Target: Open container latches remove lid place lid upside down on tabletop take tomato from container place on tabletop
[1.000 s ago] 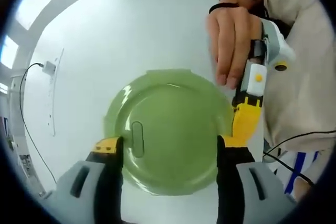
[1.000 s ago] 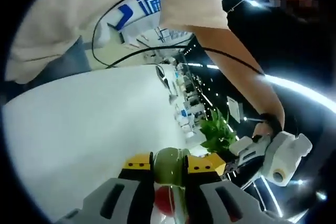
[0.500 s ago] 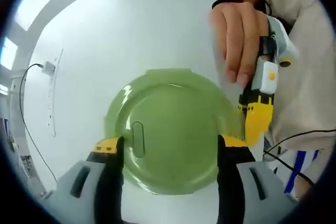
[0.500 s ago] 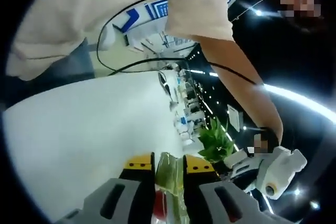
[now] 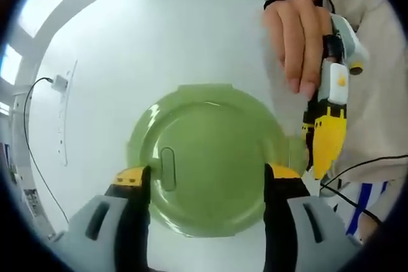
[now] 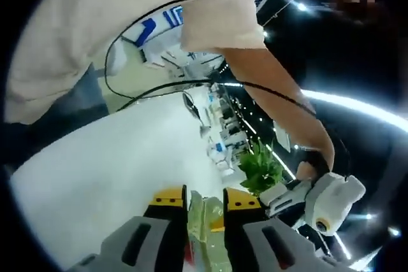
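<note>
Centre of the left gripper view, the green lid [image 5: 207, 157] sits on its container on the white table [image 5: 146, 42], seen from above. The left gripper [image 5: 207, 186] straddles it, jaws spread wide to either side of the rim, apparently steadying it; whether they press on it cannot be told. At the right edge of that view the right gripper [image 5: 328, 138] points down at the lid's rim, held in a hand [image 5: 299, 36]. In the right gripper view, the right gripper [image 6: 205, 211] has its jaws nearly together on a translucent green tab, likely a latch [image 6: 207, 211] at the lid's edge, with a hint of red just below.

Judging by this, the latch-opening step is in hand and the lid is still on. The next move likely calls for pulling the tab outward until it frees, then working round to any others.

A cable [image 5: 32, 132] trails along the table's left edge. Beyond the table, the right gripper view shows a dim room with ceiling lights and a plant [image 6: 258, 167].
</note>
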The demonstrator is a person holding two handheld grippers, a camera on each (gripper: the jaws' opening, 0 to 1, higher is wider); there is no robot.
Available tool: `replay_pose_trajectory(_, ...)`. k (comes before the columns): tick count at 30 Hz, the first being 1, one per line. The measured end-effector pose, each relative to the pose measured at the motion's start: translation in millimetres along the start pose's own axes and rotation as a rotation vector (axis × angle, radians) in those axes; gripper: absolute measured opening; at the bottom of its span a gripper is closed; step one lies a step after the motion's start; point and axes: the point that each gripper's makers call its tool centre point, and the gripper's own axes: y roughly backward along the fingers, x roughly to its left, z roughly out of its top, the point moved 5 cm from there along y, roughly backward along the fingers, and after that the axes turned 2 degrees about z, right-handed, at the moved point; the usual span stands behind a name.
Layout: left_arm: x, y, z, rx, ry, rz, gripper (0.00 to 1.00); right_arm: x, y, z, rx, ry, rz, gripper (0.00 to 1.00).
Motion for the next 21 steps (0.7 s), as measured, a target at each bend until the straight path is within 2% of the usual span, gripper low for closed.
replay_pose_trajectory(4, -0.1, 0, -0.3, 0.003, 0.0, 0.001, 0.67, -28, 13, 8.9, -0.015, -0.12, -0.13, 0.17)
replay_pose_trajectory(10, -0.3, 1, -1.5, -0.008, 0.002, 0.001, 0.67, -71, 38, 6.9, 0.017, -0.27, -0.351, 0.2)
replay_pose_trajectory(13, -0.3, 1, -2.5, -0.018, 0.003, 0.002, 0.67, -88, 52, -1.6, 0.051, -0.343, -0.461, 0.22)
replay_pose_trajectory(16, -0.4, 1, -3.2, -0.028, 0.005, 0.002, 0.67, -101, 66, -13.4, 0.079, -0.483, -0.583, 0.22)
replay_pose_trajectory(19, -0.6, 1, -3.5, -0.035, 0.005, 0.002, 0.67, -113, 85, -27.7, 0.079, -0.632, -0.724, 0.23)
replay_pose_trajectory(21, -0.5, 1, -3.7, -0.039, 0.005, 0.002, 0.67, -118, 91, -30.1, 0.093, -0.685, -0.784, 0.23)
